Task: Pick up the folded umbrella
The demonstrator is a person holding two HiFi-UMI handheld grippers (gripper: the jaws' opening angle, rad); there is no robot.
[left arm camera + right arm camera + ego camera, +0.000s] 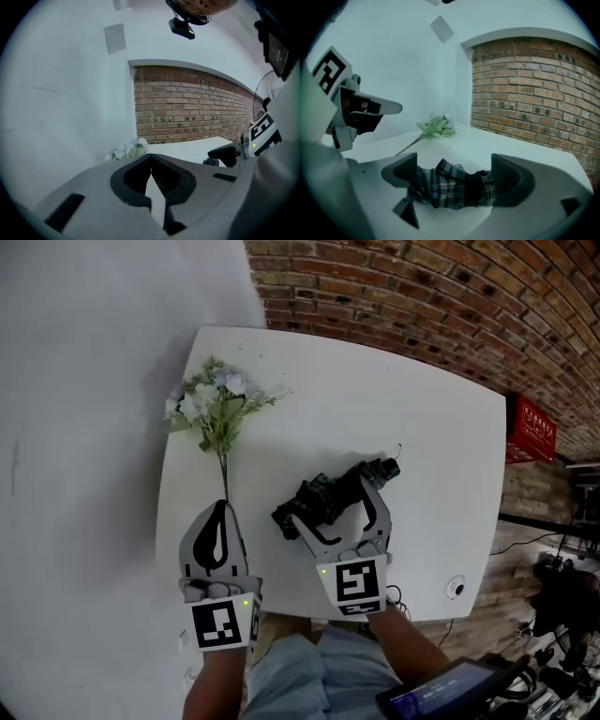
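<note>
The folded umbrella (328, 495), dark with a plaid pattern, lies slantwise on the white table (422, 427) near its front edge. My right gripper (337, 509) stands open with one jaw on each side of the umbrella. In the right gripper view the plaid bundle (440, 187) fills most of the gap between the jaws of that gripper (454, 180); I cannot tell whether the pads touch it. My left gripper (222, 512) is shut and empty at the table's front left, its tip by the stem of a flower bunch (216, 409). In its own view the left gripper (151, 161) shows both jaws meeting.
The flower bunch (436, 126) lies at the table's far left by the white wall. A brick wall (422, 296) runs behind the table. A red crate (532, 432) stands to the right, with cables and gear on the floor. A small round object (457, 588) sits at the front right edge.
</note>
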